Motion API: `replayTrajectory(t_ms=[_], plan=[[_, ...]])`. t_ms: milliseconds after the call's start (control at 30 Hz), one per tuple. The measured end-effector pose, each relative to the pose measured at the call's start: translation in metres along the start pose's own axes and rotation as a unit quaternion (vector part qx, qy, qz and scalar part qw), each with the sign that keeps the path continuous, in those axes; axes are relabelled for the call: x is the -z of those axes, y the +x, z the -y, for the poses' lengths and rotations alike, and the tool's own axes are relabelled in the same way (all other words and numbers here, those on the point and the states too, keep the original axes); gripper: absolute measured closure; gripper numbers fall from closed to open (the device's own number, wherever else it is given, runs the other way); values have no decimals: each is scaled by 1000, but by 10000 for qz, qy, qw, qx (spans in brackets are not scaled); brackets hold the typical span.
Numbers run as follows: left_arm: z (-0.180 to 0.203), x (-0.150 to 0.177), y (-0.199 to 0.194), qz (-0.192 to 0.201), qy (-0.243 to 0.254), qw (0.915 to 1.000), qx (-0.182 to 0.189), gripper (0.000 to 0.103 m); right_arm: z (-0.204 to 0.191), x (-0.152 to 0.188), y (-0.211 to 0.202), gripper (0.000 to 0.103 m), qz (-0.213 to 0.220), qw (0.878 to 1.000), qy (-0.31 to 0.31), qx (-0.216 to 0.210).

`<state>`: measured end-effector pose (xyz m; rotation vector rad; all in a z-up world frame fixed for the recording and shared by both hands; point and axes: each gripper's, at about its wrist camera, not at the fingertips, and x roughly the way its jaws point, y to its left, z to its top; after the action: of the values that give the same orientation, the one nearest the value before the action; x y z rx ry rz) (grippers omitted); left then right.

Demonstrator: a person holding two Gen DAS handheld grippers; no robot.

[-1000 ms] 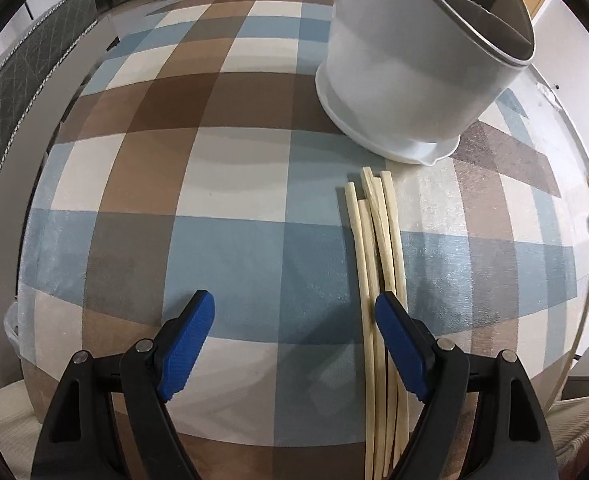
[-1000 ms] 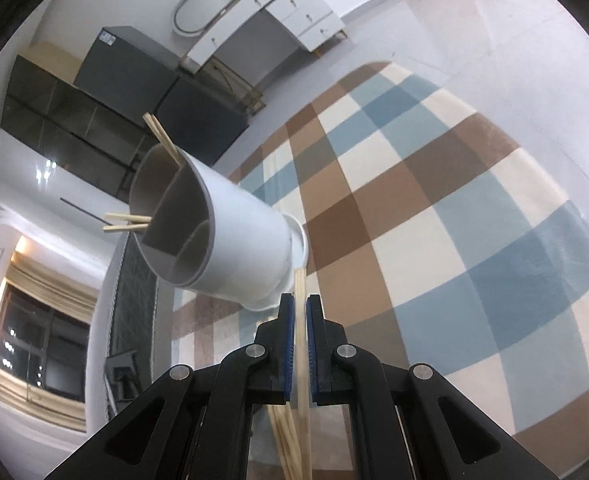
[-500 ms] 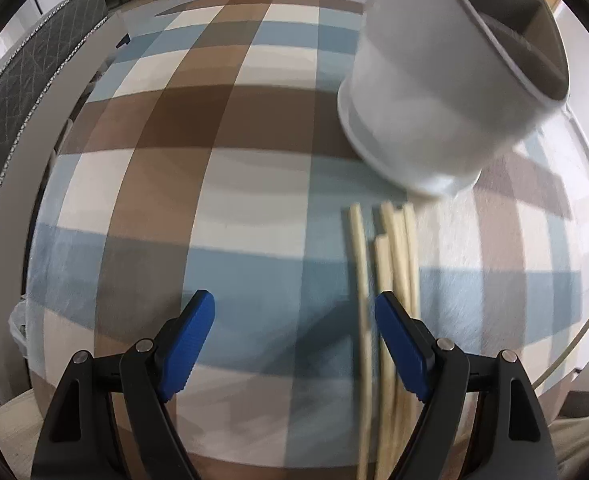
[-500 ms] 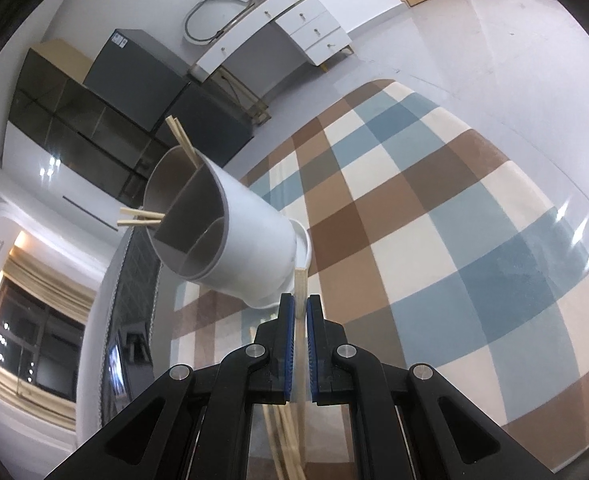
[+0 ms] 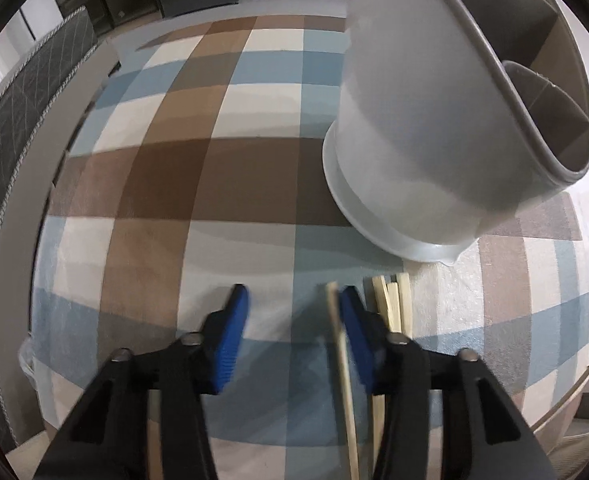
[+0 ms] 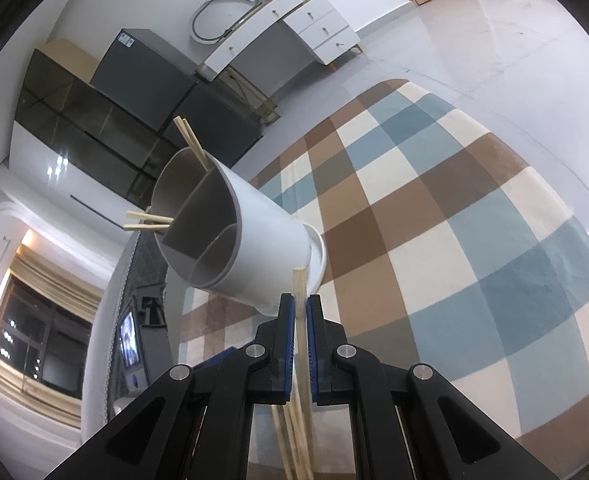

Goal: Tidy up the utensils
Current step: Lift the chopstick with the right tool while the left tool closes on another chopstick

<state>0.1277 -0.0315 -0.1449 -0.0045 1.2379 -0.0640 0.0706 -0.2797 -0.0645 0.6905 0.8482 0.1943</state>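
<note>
Pale wooden chopsticks (image 5: 394,308) beside white, grey-rimmed divided holder (image 5: 426,128)

The left gripper (image 5: 294,300) is shifted toward the chopsticks (image 5: 390,304) beside the utensil holder (image 5: 414,128); its jaws are closing, and one chopstick (image 5: 340,344) is now enclosed between them, against the right pad.

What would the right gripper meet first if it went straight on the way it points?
Probably the white plastic utensil holder, near its base: the right gripper, shut on a wooden chopstick, aims there, though depth is unclear.
</note>
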Motion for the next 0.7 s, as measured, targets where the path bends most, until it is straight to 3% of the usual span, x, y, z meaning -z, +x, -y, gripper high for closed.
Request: replayTrajectory(t_ms=[33, 67, 100, 200, 300, 500, 700], plan=[[7, -2, -3, -16, 15, 10000, -18, 84, 0, -1, 1, 98, 2, 10000, 7, -9], [9, -2, -4, -55, 18, 10000, 6, 100, 0, -2, 1, 98, 9, 10000, 5, -11], [8, -3, -4, -122, -65, 9998, 151, 103, -1, -3, 1, 98, 25, 10000, -8, -7], [9, -1, -19, 281, -11, 9995, 115, 103, -4, -4, 0, 98, 40, 9999, -114, 5], [3, 5, -41, 587, -188, 9968, 515, 103, -12, -1, -6, 98, 103, 9994, -336, 21], [-6, 28, -115, 1658, -247, 9790, 1161, 103, -40, 13, -28, 98, 368, 9937, -1058, 42], [5, 39, -153, 2117, 34, 9686, 1304, 103, -62, 27, -45, 98, 596, 9864, -1526, 112]])
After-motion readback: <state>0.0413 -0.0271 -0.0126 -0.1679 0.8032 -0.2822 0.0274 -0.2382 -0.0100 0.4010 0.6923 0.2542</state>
